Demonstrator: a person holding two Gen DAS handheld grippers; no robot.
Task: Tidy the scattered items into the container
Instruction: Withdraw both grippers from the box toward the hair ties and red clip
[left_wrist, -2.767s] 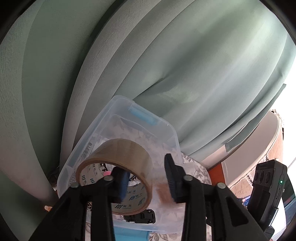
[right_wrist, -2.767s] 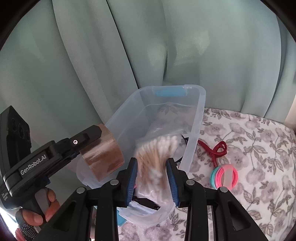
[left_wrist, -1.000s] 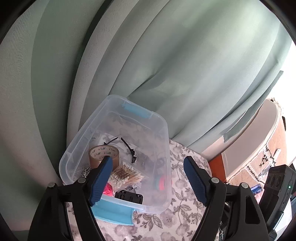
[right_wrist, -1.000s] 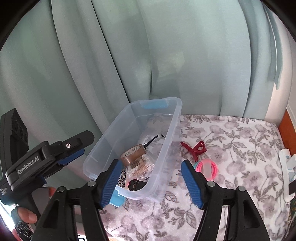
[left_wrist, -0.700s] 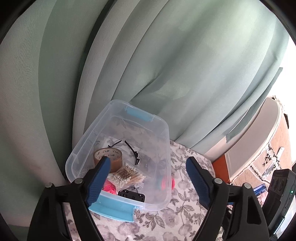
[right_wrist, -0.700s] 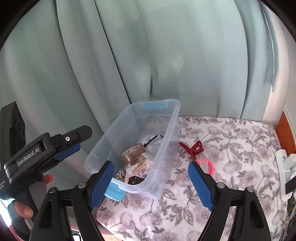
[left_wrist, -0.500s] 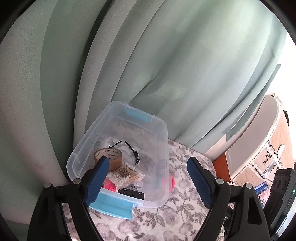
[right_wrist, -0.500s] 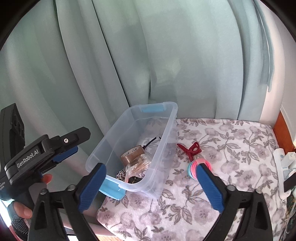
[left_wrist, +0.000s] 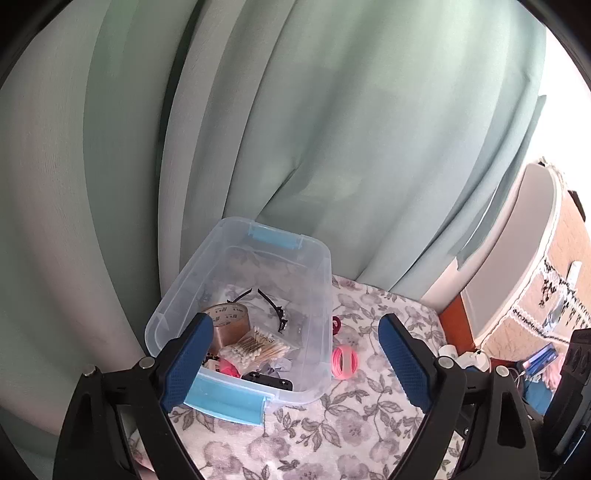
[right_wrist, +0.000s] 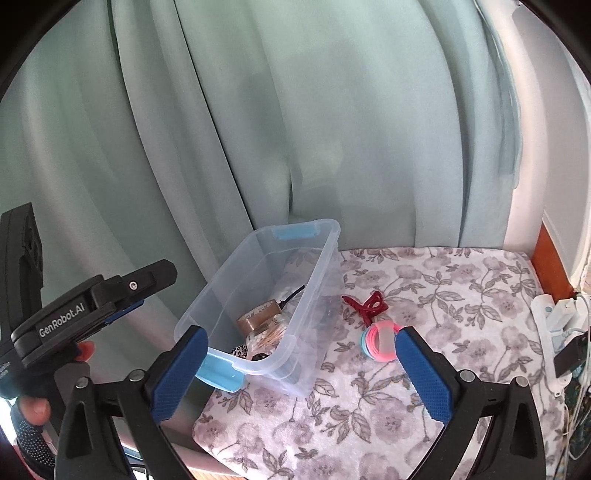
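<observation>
- Left gripper (left_wrist: 295, 362): jaws wide and just been opening, nothing between them.
- Clear container (right_wrist: 317, 258) on the floral cloth (right_wrist: 424, 295) holds tape roll (right_wrist: 258, 315) and cotton swabs (right_wrist: 267, 334).
- Red claw clip (right_wrist: 369, 304) and pink hair ties (right_wrist: 380, 341) lie just beside its right wall.
- Right gripper (right_wrist: 301, 373): spread fully, empty.

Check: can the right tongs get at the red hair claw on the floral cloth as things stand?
Probably yes. The red hair claw lies in the open on the floral cloth, outside the clear bin, with nothing on it. The right tongs are open and empty. The pink hair ties lie just in front, close enough to get nudged.
</observation>
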